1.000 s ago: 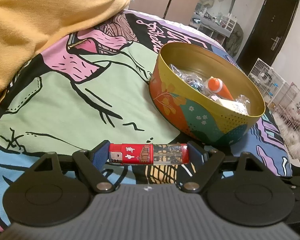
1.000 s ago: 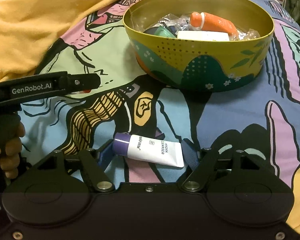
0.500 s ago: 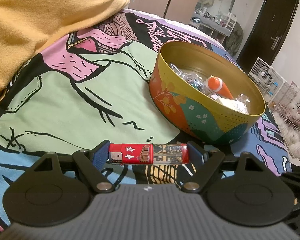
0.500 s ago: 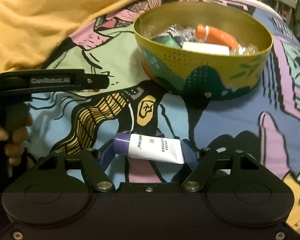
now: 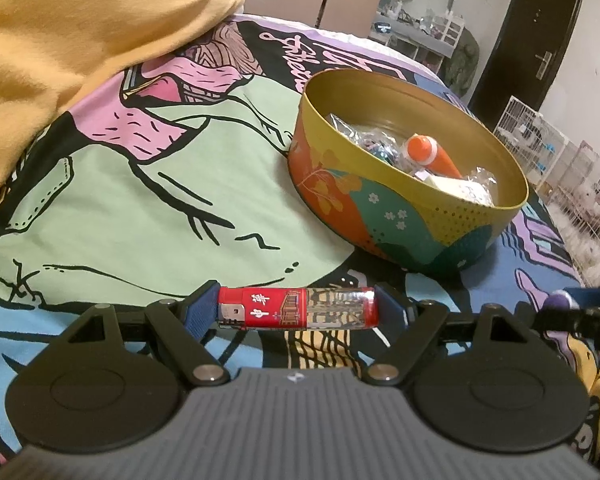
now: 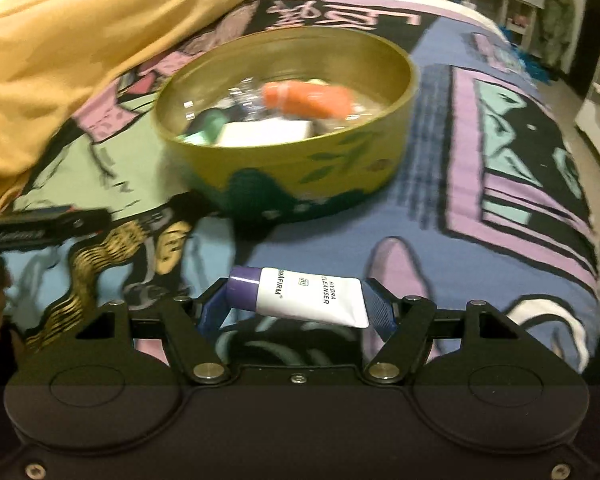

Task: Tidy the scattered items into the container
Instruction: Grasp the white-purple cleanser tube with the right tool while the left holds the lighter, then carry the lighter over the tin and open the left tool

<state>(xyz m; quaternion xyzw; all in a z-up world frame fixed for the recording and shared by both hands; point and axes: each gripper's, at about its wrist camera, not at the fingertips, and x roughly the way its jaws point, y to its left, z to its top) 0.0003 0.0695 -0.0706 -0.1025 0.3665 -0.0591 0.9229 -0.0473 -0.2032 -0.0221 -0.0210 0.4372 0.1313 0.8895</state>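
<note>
Currently:
Container: the round tin (image 5: 404, 216) is seen on the bed cover (image 5: 148, 184), already stocked with an orange tube (image 5: 432, 156) and wrapped items.
Change noted: the tin is viewed from higher and nearer in the right wrist view than a second ago; the left view is unaltered. A right-hand delivery is judged to be underway.
Right gripper (image 6: 298, 300): jaws pinched on a white cleanser tube (image 6: 300, 296), held crosswise, short of the tin's rim.
Left gripper (image 5: 298, 308): jaws clamped on a red lighter (image 5: 298, 307), held level, short of the tin.
Surroundings: a yellow blanket (image 5: 72, 28) lies beyond.
</note>
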